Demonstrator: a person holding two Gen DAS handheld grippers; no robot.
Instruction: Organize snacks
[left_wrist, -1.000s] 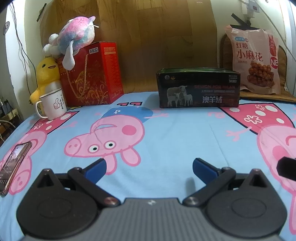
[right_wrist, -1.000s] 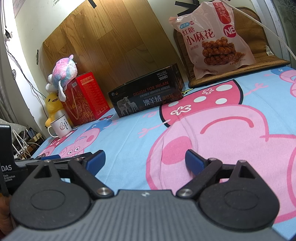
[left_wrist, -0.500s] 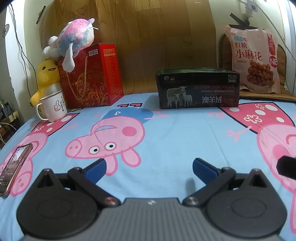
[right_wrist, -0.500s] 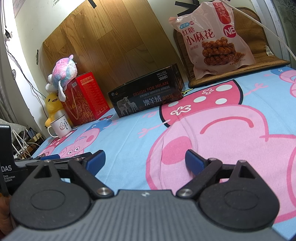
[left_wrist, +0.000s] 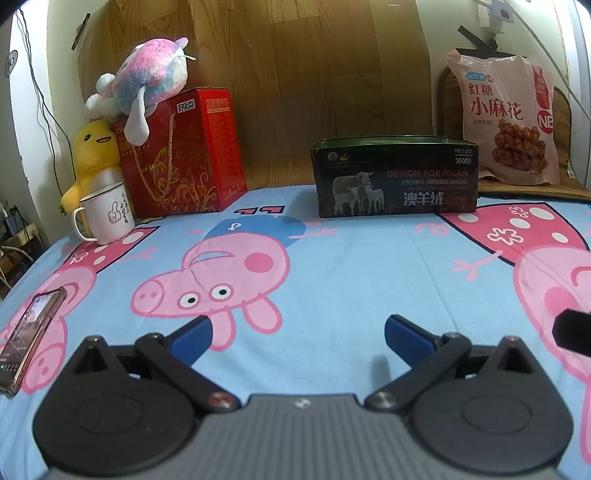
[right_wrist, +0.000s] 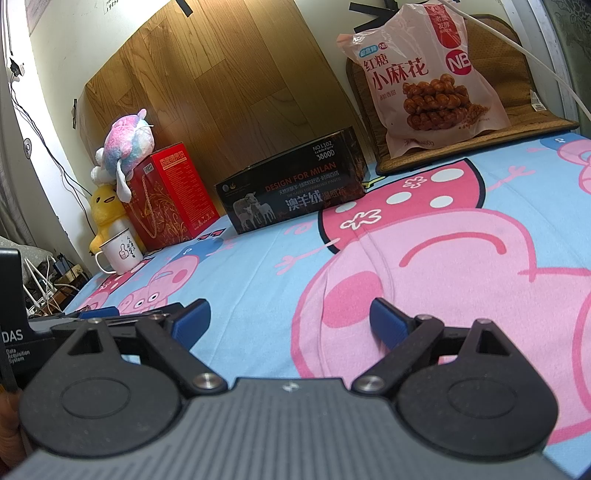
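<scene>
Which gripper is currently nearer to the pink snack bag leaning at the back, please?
The right gripper, probably. The snack bag stands ahead and slightly right of it, looming large. From the left gripper, the bag sits far off to its right and looks smaller.

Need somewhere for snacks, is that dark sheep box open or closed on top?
Open: the dark sheep box shows a bare rim and no lid. Contents cannot be seen.

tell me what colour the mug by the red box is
White mug, with a small thumbs-up drawing; left wrist view.

1 snack bag (left_wrist: 508, 122), 1 black box (left_wrist: 395, 177), 1 red box (left_wrist: 181, 155), 2 plush toys (left_wrist: 147, 79) (left_wrist: 90, 155), 1 mug (left_wrist: 109, 214), 1 phone (left_wrist: 31, 328).
</scene>
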